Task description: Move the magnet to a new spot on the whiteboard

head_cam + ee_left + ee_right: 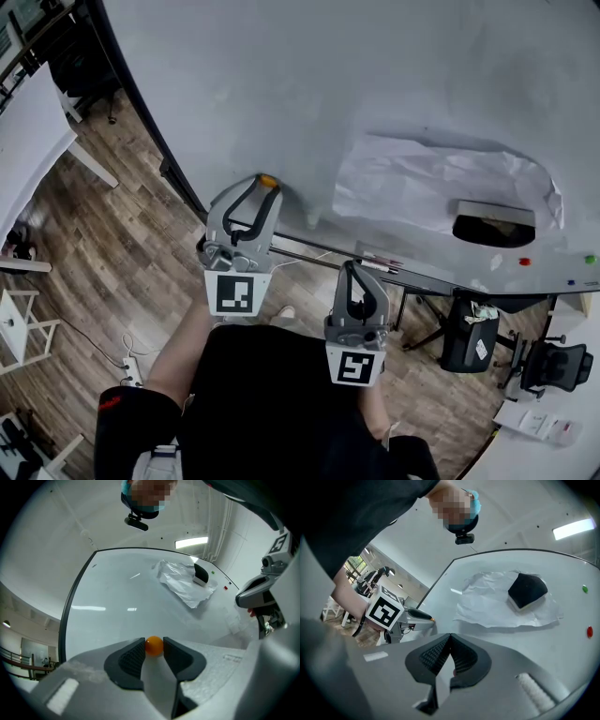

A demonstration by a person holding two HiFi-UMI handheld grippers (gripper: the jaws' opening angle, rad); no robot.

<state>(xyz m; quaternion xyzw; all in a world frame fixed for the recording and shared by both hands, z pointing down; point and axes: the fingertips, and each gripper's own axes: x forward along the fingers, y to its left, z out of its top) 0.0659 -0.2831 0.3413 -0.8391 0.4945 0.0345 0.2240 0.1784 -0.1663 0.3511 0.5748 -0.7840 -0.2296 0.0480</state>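
My left claw [153, 644] was clamped on the orange magnet [154, 646], one pad pressed against each side of it. In the head view the magnet [268, 179] sat at the claw's tip, low on the left part of the whiteboard [328, 84], close to its dark edge. My right claw [449, 637] had its jaws together with nothing between them, and it hung lower in that frame, just off the board's bottom edge. A crumpled sheet of paper [422, 183] lay to the right of centre on the board, with a black eraser [494, 223] on it. A red dot [589, 631] and a green dot [584, 588] sat at the far right.
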